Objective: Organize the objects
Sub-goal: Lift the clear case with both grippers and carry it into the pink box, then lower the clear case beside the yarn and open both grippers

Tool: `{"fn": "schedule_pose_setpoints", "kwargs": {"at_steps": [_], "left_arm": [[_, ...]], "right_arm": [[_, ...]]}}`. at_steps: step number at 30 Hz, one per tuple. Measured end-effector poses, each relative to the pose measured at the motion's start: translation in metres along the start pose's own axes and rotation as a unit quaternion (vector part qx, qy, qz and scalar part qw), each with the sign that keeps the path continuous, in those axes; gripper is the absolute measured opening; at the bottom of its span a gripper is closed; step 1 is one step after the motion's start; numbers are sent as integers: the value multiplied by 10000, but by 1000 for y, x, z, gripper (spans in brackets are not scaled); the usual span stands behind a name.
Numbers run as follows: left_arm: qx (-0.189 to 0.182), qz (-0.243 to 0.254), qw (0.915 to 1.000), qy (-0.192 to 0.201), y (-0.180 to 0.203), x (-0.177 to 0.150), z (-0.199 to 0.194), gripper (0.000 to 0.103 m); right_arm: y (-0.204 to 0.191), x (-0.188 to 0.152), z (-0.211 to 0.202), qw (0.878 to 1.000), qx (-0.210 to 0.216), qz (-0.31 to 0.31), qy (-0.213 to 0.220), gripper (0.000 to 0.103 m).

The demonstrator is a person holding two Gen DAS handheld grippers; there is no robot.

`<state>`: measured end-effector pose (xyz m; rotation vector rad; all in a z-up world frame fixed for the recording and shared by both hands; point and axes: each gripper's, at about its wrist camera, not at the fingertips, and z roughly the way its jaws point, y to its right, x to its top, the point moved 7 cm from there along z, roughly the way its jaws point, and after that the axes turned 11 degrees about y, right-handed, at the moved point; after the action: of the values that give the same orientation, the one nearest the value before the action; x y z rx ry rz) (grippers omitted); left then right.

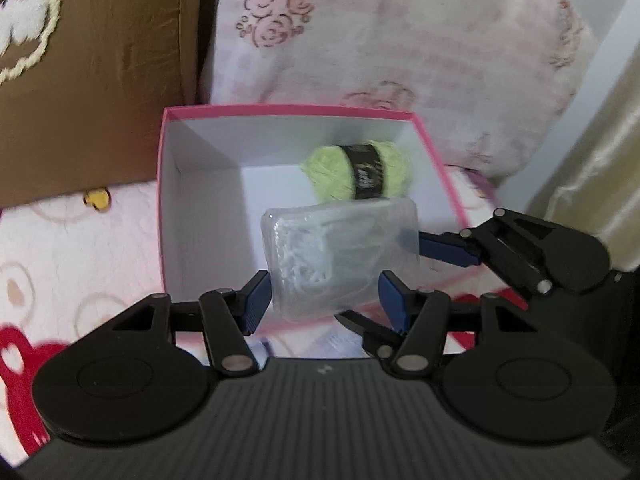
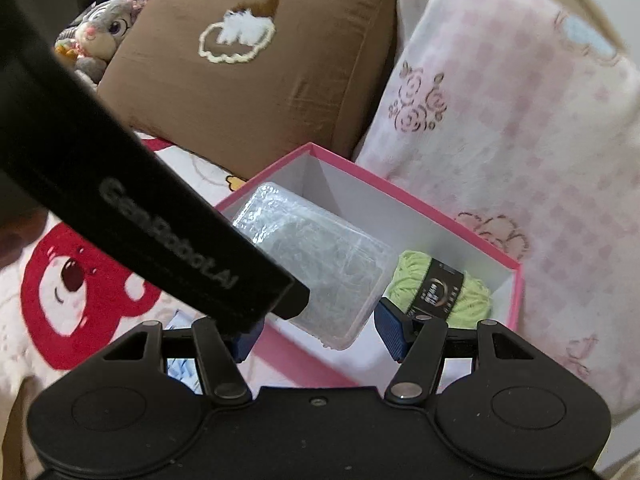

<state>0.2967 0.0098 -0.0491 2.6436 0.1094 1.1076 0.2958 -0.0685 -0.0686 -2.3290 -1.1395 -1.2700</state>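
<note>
Two hand-held grippers are sharing one load: the left hand-held gripper (image 1: pixel 326 296) is pinching the near end of a clear plastic case (image 1: pixel 340 254) between its blue pads, while the right hand-held gripper (image 2: pixel 316 330), entering at the right of the left wrist view, is pinching the same case from its other side. They are holding it just above the open pink box (image 1: pixel 168 184) at the centre of both frames, over its front part. One green yarn skein (image 1: pixel 358 174) is already lying inside the box toward its far right corner. Judging by this, the step in hand is placing the case into the box; the next move is calling for lowering it beside the yarn, level, then spreading both sets of pads together. Counted: one box, one case, one skein, one brown cushion (image 2: pixel 256 64), one pink checked pillow (image 2: pixel 500 120), one plush rabbit (image 2: pixel 100 28) at the upper left, all resting on a bed
</note>
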Motion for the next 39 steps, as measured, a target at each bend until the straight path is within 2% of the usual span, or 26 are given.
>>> {"fn": "schedule_pose_setpoints", "kwargs": {"at_steps": [4,7,12,18,26,30,35,39], "left_arm": [[-7,-188,9997,-127,-10,4,38,58],[-72,-399,9990,-177,-16,7,64,58],[-169,-850,9947,-549,-26,1,101,58],[-234,-1275,9876,-881,-38,-12,119,58],[-244,-1396,9836,-1117,-35,-20,143,57],[-101,-1553,9801,-1234,-37,-26,152,51],[-14,-1500,9819,-1153,-34,-25,149,46],[-45,-1654,9807,-1045,-30,-28,151,46]], "right_arm": [[25,-7,33,9980,309,515,-211,66],[38,-16,51,9959,299,798,-298,66],[53,-31,78,9916,310,1034,-705,66],[55,-43,96,9853,438,1201,-1130,66],[58,-53,109,9808,251,1172,-1538,66],[57,-55,107,9800,203,1140,-1618,65],[61,-59,99,9761,153,1369,-1681,46],[62,-60,93,9810,32,1204,-1520,44]]}}
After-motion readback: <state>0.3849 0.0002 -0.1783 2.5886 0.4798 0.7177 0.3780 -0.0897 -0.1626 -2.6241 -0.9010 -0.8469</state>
